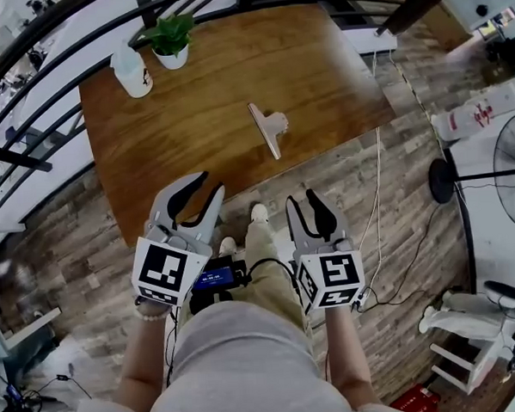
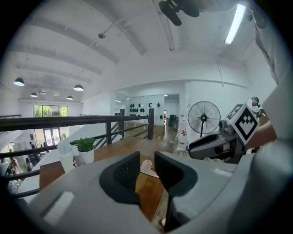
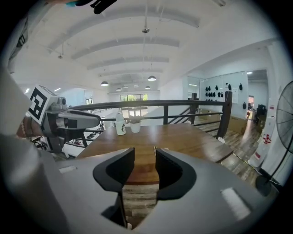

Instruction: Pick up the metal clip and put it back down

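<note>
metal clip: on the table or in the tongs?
On the table. The metal clip lies on the wooden table; the left tongs and right tongs are open, empty, short of it.

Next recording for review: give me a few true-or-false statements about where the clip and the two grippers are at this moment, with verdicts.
1. The metal clip lies on the wooden table, with nothing touching it. True.
2. The left hand-held gripper is shut on the clip. False: its jaws stand apart and empty, short of the clip.
3. A potted plant stands beside a white bottle at the table's far side. True.
4. The right hand-held gripper hangs over the middle of the table. False: it is off the near edge, above the floor, with its jaws apart and empty.
</note>
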`<state>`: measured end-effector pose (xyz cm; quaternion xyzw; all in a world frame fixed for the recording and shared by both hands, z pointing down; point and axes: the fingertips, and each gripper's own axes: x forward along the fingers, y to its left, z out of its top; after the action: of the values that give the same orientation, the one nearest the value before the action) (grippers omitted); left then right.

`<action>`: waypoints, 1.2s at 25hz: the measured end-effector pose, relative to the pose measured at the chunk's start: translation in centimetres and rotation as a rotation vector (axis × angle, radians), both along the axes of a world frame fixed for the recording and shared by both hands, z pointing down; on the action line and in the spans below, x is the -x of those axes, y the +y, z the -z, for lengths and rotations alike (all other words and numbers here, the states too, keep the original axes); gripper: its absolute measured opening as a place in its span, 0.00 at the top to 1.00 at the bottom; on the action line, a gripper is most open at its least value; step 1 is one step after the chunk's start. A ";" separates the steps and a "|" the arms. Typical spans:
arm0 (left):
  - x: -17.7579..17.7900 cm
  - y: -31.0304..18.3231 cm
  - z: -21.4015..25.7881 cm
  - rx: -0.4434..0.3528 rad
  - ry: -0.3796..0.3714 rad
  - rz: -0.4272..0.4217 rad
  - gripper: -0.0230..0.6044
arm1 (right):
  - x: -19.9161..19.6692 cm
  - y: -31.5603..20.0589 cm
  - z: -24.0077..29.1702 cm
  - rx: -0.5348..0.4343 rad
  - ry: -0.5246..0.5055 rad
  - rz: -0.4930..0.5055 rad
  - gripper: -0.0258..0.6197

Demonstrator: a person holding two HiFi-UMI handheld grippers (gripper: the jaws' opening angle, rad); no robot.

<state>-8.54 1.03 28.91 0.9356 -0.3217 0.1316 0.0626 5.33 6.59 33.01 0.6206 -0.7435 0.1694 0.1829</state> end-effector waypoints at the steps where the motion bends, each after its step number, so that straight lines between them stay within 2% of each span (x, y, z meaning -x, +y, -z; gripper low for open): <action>1: -0.2 -0.2 0.0 -0.001 0.001 0.002 0.82 | 0.0 -0.3 -0.2 0.004 -0.003 0.008 0.72; 4: -0.6 -1.0 -0.9 0.013 -0.008 0.018 0.82 | -0.1 -1.0 -0.9 0.021 -0.010 0.035 0.72; 9: -2.2 -3.2 -2.2 0.096 0.047 0.066 0.82 | -1.2 -3.0 -2.0 0.041 -0.016 0.057 0.72; 16: -3.2 -5.3 -4.3 0.127 0.006 0.108 0.82 | -2.6 -5.9 -3.9 0.077 -0.037 0.088 0.72; 22: -4.1 -6.7 -5.9 0.101 -0.070 0.098 0.82 | -2.8 -8.2 -6.5 0.126 -0.043 0.129 0.74; 30: -4.9 -8.0 -8.2 0.152 -0.067 0.122 0.82 | -3.2 -10.5 -10.1 0.196 -0.048 0.161 0.73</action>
<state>-3.61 -6.97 37.06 0.9019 -0.3690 0.1826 0.1306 8.52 -3.95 43.10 0.5337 -0.7750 0.2407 0.2377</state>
